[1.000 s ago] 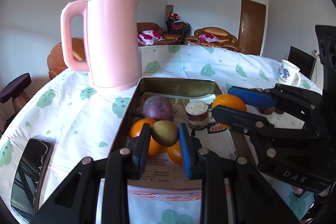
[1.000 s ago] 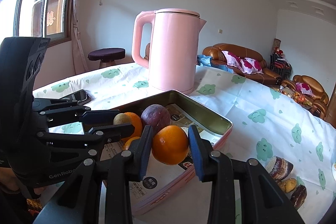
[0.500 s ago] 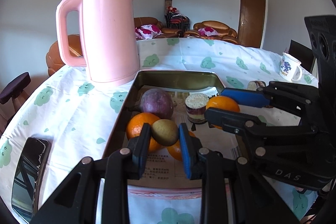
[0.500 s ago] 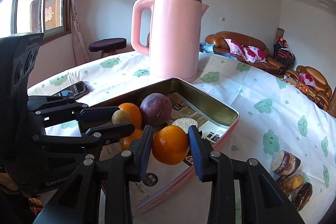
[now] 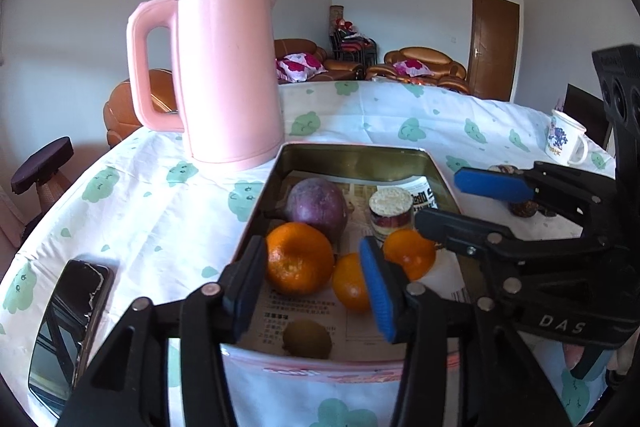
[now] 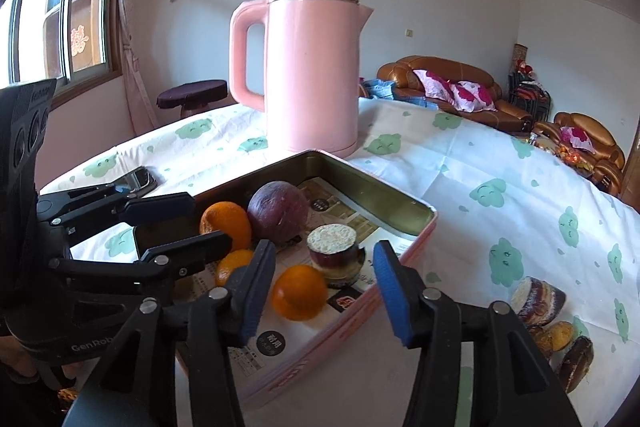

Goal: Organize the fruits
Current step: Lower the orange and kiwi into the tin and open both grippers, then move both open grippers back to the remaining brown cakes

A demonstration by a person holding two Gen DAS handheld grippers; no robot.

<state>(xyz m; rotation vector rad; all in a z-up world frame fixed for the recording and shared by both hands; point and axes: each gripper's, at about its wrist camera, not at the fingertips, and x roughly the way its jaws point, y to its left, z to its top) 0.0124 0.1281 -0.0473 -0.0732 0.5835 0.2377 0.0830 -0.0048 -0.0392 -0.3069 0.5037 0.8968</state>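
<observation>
Orange fruit (image 6: 298,291) loose in the tin (image 6: 416,235), kiwi (image 5: 307,339) dropped near its front wall; both tongs, left (image 5: 312,287) and right (image 6: 324,291), have just been opening, nothing gripped. Risk: round fruit rolling, or a finger nudging the layered cake (image 6: 334,259) over
</observation>
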